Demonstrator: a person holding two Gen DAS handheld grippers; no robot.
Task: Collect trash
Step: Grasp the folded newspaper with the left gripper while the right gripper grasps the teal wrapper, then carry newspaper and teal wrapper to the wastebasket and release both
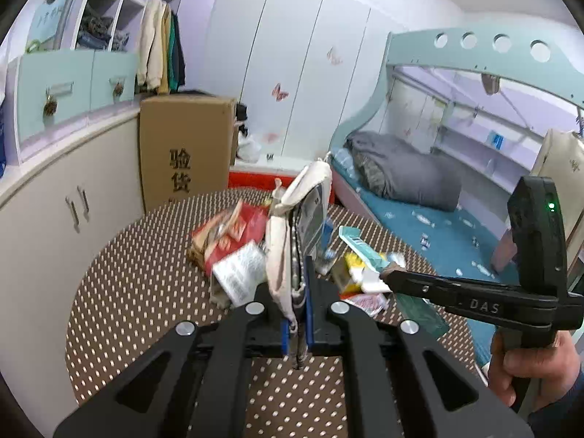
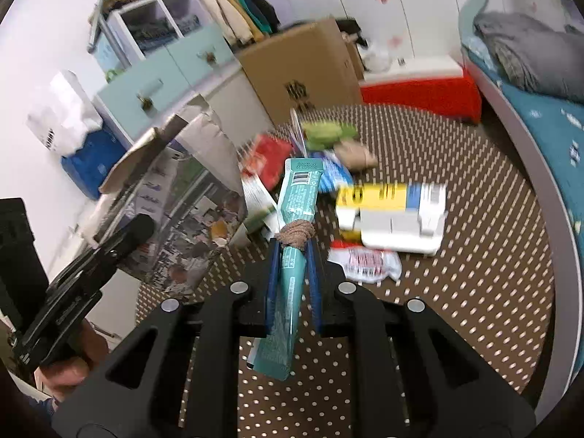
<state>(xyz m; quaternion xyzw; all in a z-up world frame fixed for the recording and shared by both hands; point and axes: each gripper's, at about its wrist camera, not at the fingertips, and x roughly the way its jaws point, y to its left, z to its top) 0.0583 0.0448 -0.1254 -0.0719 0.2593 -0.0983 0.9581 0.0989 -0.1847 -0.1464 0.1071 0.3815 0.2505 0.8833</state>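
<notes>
A teal wrapper (image 2: pixel 297 197) sits clamped between the blue pads of the right hand-held gripper (image 2: pixel 294 244), low in the middle of the right wrist view. A knot of tan cord (image 2: pixel 296 234) is wound round it just at the fingertips. The wrapper's barcode end sticks up past the tips, and its other end hangs back towards the camera, clear of the bench (image 2: pixel 456 292).

The left hand-held gripper (image 1: pixel 298 270) is closed tight on a paper bag (image 1: pixel 283 252), which stands upright from the pads in the centre of the left wrist view, its printed side facing right. In the right wrist view the same bag fills the left half of the frame, its mouth gaping open near the upper left.

Behind and beside the two held things, more trash lies on the dotted brown bench: a red packet (image 1: pixel 233 233), a white printed leaflet (image 1: pixel 241 272), a yellow and white box (image 2: pixel 394 211), and a small red and white sachet (image 2: pixel 365 262). A green blurred item (image 2: pixel 330 132) lies further back.

Beyond the bench stand a cardboard box (image 1: pixel 186 149), pale cupboards (image 1: pixel 69 197) at the left, and a bed (image 1: pixel 419 215) with a grey blanket at the right. A person's hand (image 1: pixel 529 368) grips the right handle at lower right.
</notes>
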